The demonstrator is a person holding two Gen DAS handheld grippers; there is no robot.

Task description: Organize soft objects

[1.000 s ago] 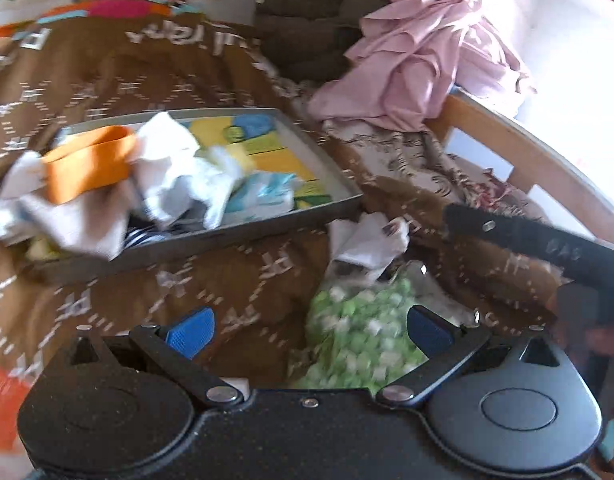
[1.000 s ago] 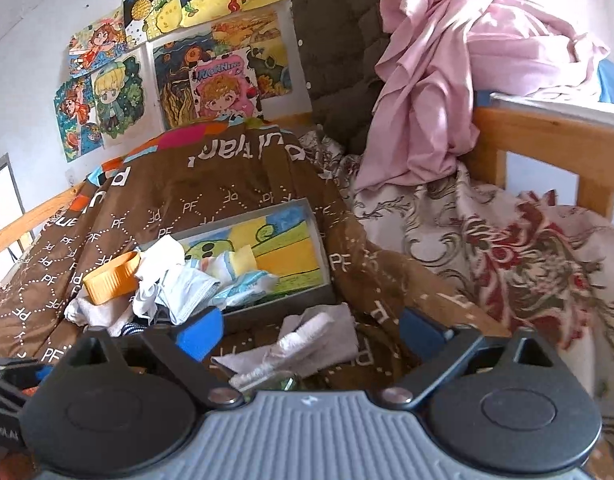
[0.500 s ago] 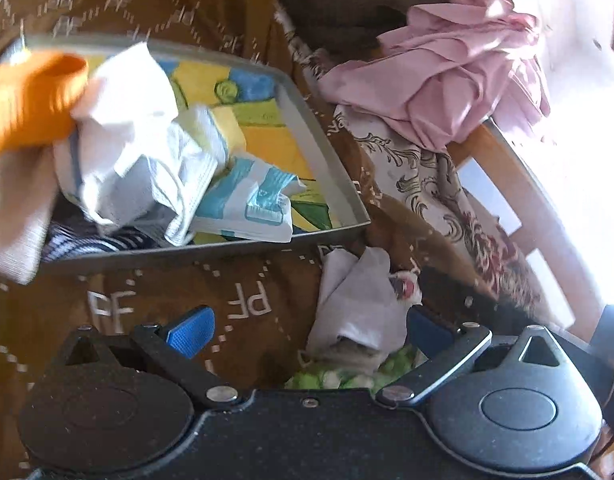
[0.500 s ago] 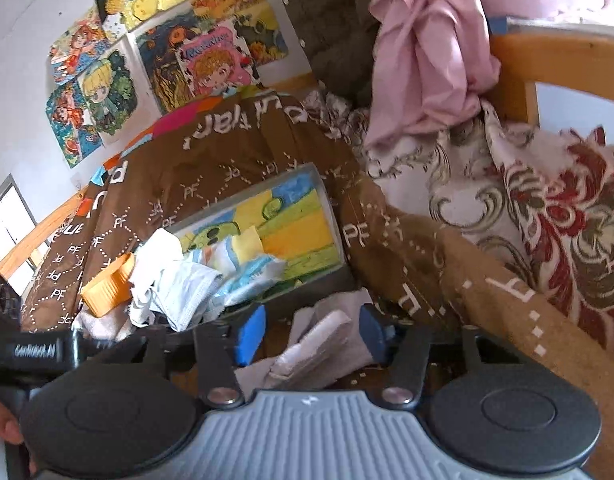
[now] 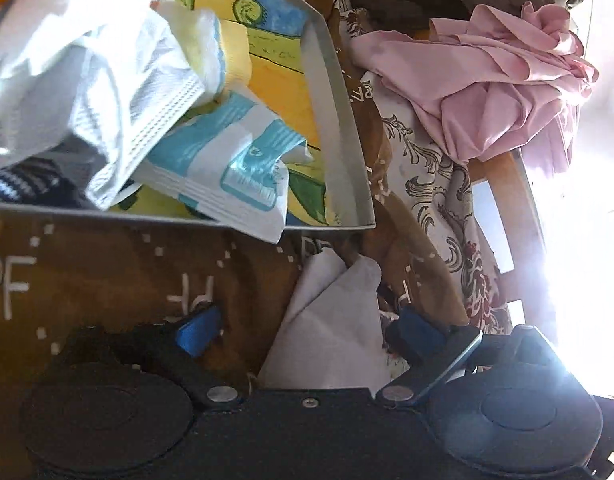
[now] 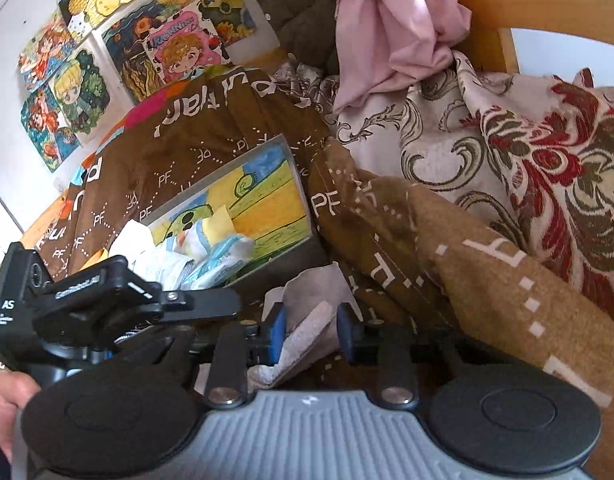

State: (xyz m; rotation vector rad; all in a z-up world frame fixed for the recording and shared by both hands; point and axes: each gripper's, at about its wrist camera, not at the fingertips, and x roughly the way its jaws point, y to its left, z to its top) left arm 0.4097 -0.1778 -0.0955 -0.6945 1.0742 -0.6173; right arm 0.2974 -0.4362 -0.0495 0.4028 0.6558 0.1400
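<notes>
Soft stuff is everywhere on this bed, so going big to small. Biggest is the brown blanket (image 6: 211, 136) with the white "PF" print, filling the middle and lower left of the right wrist view, with a cream and red floral cover (image 6: 547, 152) bunched to its right. A pink garment (image 5: 507, 80) is heaped at the upper right of the left wrist view, against the wooden bed frame (image 6: 547, 8). Cartoon posters (image 6: 107, 60) hang on the wall at upper left.

Next, the shallow grey tray (image 5: 339, 120) sits on the blanket in the upper left of the left wrist view. It holds a crumpled white cloth (image 5: 107, 60), a yellow piece (image 5: 235, 52) and a blue-and-white packet (image 5: 227, 168) whose corner hangs over the near rim.

Just below the tray's near corner lies the pale grey cloth (image 5: 331, 332), low in the centre of both views. The right gripper (image 6: 311, 334) has its blue pads closed in on a fold of it, pinching it. The left gripper (image 5: 307, 326) is spread wide, pads either side of that cloth, not squeezing anything. A hand (image 6: 5, 396) shows at the lower left edge of the right wrist view, holding the left tool.
</notes>
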